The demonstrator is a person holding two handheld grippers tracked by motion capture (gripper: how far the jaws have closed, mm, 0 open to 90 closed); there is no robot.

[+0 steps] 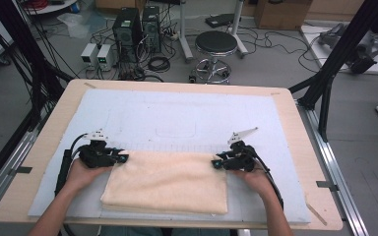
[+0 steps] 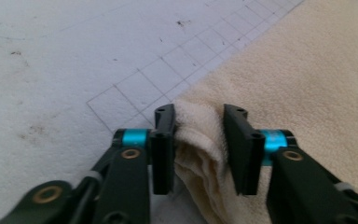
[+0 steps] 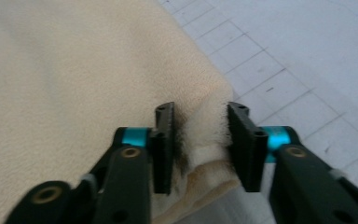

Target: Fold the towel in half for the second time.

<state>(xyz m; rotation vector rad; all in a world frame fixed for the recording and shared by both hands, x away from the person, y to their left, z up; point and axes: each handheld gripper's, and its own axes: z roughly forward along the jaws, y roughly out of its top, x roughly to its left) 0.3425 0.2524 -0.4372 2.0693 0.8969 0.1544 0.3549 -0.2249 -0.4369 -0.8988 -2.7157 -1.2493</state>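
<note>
Closest to you, a folded cream towel (image 1: 166, 183) lies on the white mat (image 1: 177, 118), its near edge by the table's front. Your left gripper (image 1: 123, 158) and right gripper (image 1: 217, 163) each straddle a far corner, jaws partly closed with bunched cloth between them; the fingers (image 2: 164, 144) seem to pinch the layers. Catch every layer before lifting, and move both hands evenly so the fold stays square. Beyond the mat, nothing on the wooden table (image 1: 295, 123) blocks you. Farther off stand a stool (image 1: 215, 46) and computer towers (image 1: 137, 28).
</note>
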